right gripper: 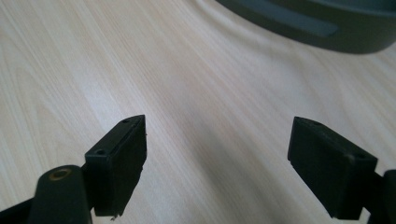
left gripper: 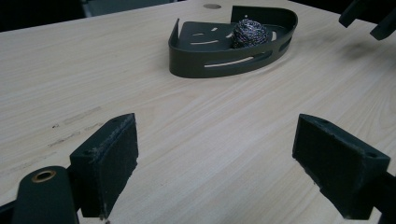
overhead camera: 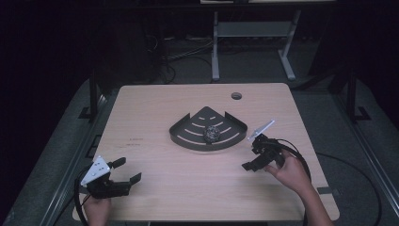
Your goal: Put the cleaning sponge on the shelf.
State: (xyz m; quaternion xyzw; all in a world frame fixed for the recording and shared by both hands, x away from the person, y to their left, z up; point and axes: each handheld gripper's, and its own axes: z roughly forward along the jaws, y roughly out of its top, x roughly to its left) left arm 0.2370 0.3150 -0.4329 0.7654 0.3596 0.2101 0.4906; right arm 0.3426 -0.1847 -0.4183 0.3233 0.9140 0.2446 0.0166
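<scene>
A dark quarter-round tray lies at the middle of the wooden table, with a ball of steel wool inside it. My left gripper rests open near the front left corner, well apart from the tray. My right gripper hovers open just off the tray's right corner, with bare wood between its jaws. In the left gripper view the left gripper faces the tray and the steel wool from afar. In the right gripper view the right gripper stands close to the tray's wall.
A round cable hole sits near the table's far edge. Behind the table stands a grey desk frame with cables on the floor. The right gripper's jaws show at the top right of the left gripper view.
</scene>
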